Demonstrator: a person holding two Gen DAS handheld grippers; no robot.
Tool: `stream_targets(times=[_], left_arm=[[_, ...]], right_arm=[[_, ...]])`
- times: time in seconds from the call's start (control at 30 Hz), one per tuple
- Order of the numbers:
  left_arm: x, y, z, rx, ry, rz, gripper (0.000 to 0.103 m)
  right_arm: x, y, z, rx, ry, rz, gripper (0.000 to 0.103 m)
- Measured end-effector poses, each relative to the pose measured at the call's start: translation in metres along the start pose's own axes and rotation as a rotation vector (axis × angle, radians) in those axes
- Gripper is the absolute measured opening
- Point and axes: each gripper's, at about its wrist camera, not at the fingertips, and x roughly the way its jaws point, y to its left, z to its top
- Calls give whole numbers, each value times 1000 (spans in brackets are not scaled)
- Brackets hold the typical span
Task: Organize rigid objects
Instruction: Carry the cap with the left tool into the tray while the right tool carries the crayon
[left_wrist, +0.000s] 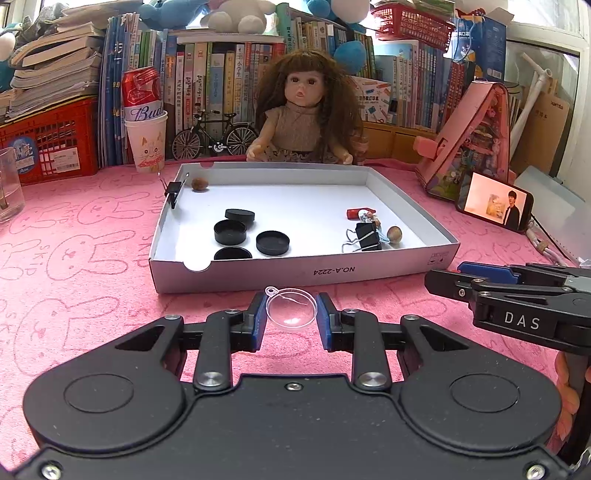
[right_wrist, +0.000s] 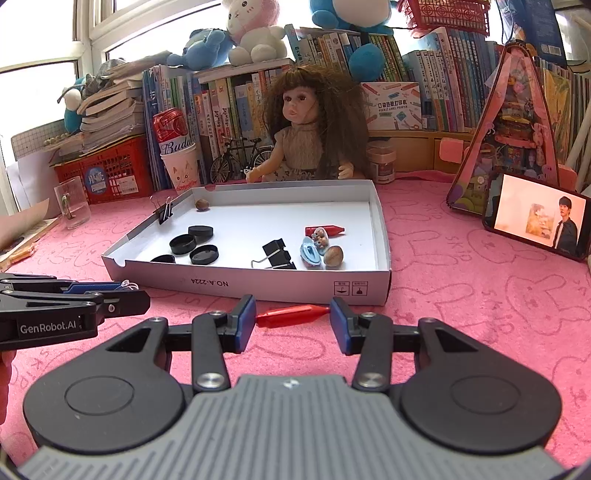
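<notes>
Tray (left_wrist: 406, 254) is set at 12 o'clock of both grippers on the pink cloth (left_wrist: 92, 258), white card, open top, near wall facing the cameras. Already sorted inside: black caps (left_wrist: 272, 242) grouped at 9 o'clock of its floor; binder clip (left_wrist: 367, 236), nut (left_wrist: 393, 235) and a second red piece (right_wrist: 325, 231) grouped at 3 o'clock.

Left gripper (left_wrist: 291, 319) is pinched on the clear plastic dome (left_wrist: 291, 308), pads closed against its rim, the piece held just short of the tray's near wall. Right gripper (right_wrist: 292, 321) is clamped end to end on the red clip-like piece (right_wrist: 291, 314), a tip at each pad; it too sits just short of the near wall, at 3 o'clock of the left gripper.

Step in hand, as judged: both pieces picked, carry to tray pending, nothing dropped yet.

Next move calls for lift over the near wall before any forward travel. Red piece is best released at 3 o'clock beside its twin. Dome needs bare floor, likely mid-tray. Dome grip looks marginal: thin rim, slick plastic; slow release low over the floor is advised.
</notes>
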Motion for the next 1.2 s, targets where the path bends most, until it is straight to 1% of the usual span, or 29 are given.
stream_targets(times=[0.8, 1.03, 1.2], left_arm=[[8, 14, 25, -44, -46, 36, 26], [17, 18, 34, -47, -54, 49, 26], [26, 22, 46, -64, -75, 49, 26]], right_arm=[[14, -2, 20, 42, -16, -27, 50], [22, -3, 29, 60, -27, -28, 50], [31, -3, 37, 57, -39, -36, 50]])
